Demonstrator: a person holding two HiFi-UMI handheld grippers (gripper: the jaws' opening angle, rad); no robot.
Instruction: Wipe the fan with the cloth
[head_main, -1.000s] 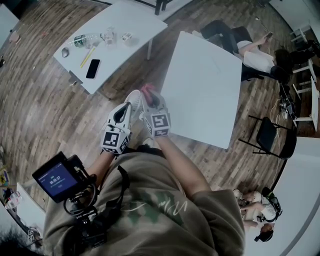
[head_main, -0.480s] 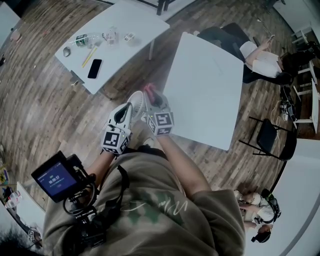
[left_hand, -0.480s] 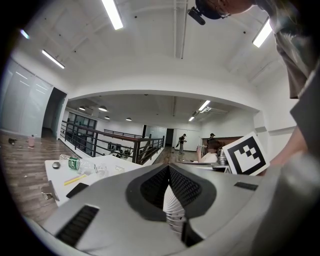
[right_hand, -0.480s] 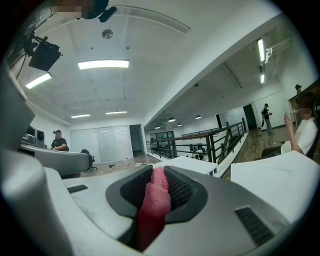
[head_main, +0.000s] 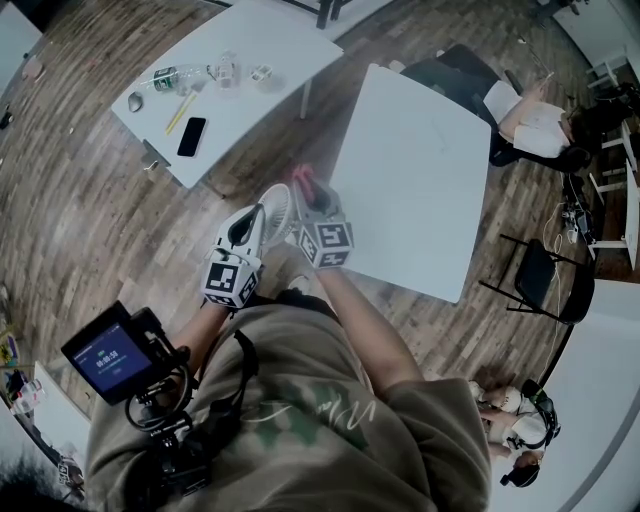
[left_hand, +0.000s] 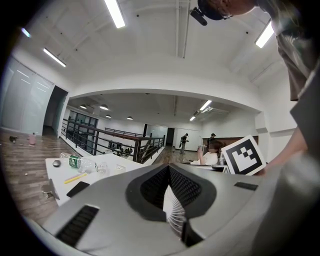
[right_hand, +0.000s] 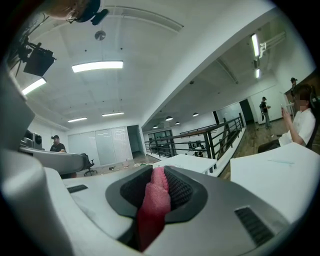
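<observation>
Wooden floor (head_main: 90, 240) is showing below while the left gripper (head_main: 256, 218) is clamping shut on the white fan (head_main: 277, 206), the right gripper (head_main: 308, 200) is pinching the pink cloth (head_main: 302, 181), and the fan is sitting just beside the cloth, at its 8 o'clock, so the cloth is likely needing to swipe that way.

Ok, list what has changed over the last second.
The right gripper has rolled slightly with the pink cloth beside the white fan. Nothing was grabbed or released: it still clamps the cloth, and the left gripper, unmoved, still clamps the fan.
</observation>
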